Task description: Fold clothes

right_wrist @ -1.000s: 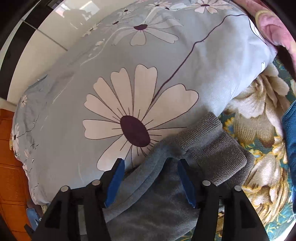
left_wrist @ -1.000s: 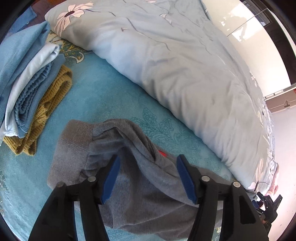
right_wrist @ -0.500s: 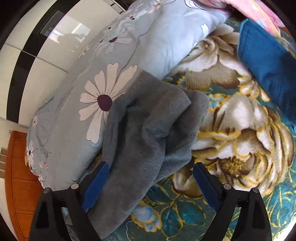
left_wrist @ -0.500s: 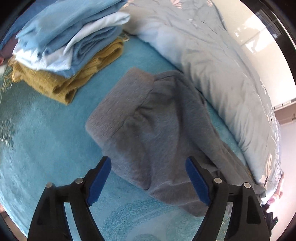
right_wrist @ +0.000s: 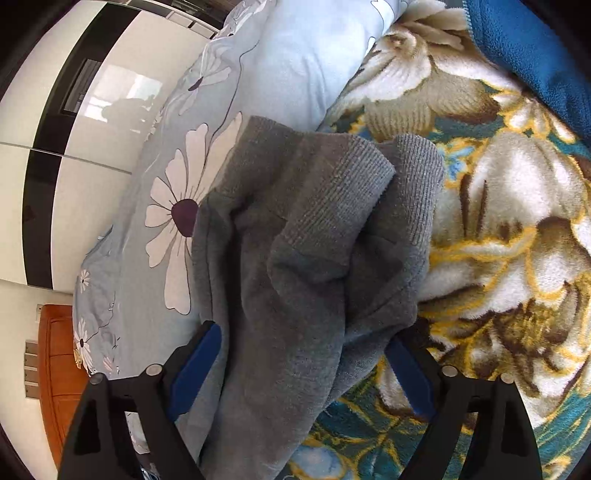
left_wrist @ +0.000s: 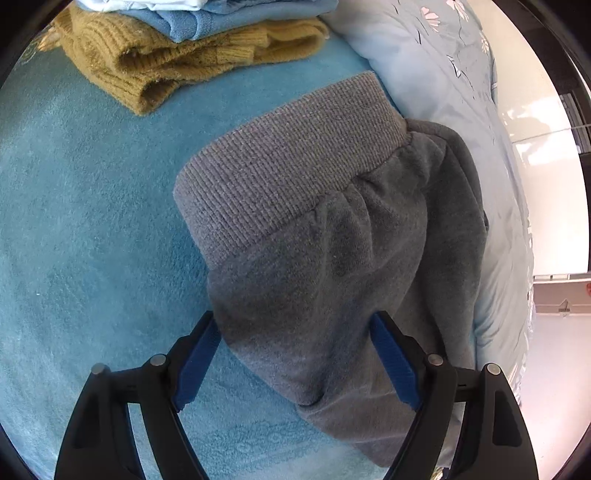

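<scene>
Lying on the bed, the grey sweatpants (left_wrist: 332,236) are thick brushed fleece with a wide ribbed cuff; one leg rests flat on the teal plush blanket (left_wrist: 85,221), its far edge against the pale blue floral duvet (left_wrist: 461,74). The left gripper (left_wrist: 295,362) stands wide open, blue pads straddling the leg without pressing it. In the right wrist view the sweatpants (right_wrist: 306,266) are bunched in soft folds, with two ribbed cuffs overlapping, partly on the duvet (right_wrist: 177,221) and partly on a shaggy flower-patterned blanket (right_wrist: 517,240). The right gripper (right_wrist: 303,369) has its jaws closing, cloth between them, the pads not yet clamping. Beyond the sweatpants sits a stack of folded knitwear: a mustard cable-knit sweater (left_wrist: 166,51) under blue garments (left_wrist: 229,18). A dark blue fleece item (right_wrist: 535,48) lies beyond the sweatpants.
</scene>
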### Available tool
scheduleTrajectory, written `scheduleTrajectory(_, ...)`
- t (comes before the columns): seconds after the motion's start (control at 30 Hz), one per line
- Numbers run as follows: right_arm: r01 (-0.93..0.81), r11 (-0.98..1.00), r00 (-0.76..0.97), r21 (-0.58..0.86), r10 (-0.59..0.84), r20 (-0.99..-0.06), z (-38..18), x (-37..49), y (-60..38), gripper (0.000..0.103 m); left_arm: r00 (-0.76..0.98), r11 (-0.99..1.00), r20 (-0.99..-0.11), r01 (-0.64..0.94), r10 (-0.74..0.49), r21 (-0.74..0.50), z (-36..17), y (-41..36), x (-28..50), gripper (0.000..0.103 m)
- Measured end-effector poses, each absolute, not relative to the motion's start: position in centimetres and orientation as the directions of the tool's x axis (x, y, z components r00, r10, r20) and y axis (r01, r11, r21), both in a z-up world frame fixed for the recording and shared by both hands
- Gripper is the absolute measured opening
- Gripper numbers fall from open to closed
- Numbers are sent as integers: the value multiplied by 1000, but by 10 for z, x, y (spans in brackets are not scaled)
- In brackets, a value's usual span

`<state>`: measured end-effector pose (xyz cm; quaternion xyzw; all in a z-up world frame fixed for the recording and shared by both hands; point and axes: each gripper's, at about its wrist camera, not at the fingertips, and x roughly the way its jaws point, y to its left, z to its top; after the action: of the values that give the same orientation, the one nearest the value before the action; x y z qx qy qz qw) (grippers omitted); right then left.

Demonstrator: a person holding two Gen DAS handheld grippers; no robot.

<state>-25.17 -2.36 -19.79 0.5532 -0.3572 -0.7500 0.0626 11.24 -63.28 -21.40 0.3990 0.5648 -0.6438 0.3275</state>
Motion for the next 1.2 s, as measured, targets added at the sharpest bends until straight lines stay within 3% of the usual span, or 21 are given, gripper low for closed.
scheduleTrajectory(0.03,-303,-736,-381,605,-489,-785,-199,-253,-24,69,-479,-130,-877,869,24,-478,-214,-634,114,82)
scheduleTrajectory(0.17,-307,-735,-380,604,-487,-786,-203,-254,-22,57,-492,-115,-871,865,-3,-488,-214,-638,116,79)
scheduleTrajectory(0.27,-295,-742,-376,603,-490,-787,-203,-255,-20,36,-486,-113,-874,869,-8,-482,-215,-640,114,46)
scheduleTrajectory(0.33,-287,-744,-376,604,-492,-785,-203,-255,-20,30,-490,-104,-872,868,-9,-486,-215,-640,114,44)
scheduleTrajectory(0.4,-277,-744,-381,608,-496,-781,-201,-256,-21,24,-502,-102,-864,861,-16,-499,-214,-639,114,24)
scheduleTrajectory(0.47,-268,-751,-382,603,-492,-782,-198,-257,-24,20,-507,-101,-862,858,-18,-503,-212,-637,113,13)
scheduleTrajectory(0.83,-151,-782,-459,604,-486,-744,-137,-215,-25,15,-567,-217,-823,807,-27,-549,-148,-638,134,9)
scheduleTrajectory(1.2,-185,-820,-369,542,-453,-811,-119,-60,11,15,-448,-285,-894,858,-9,-427,-136,-646,285,9)
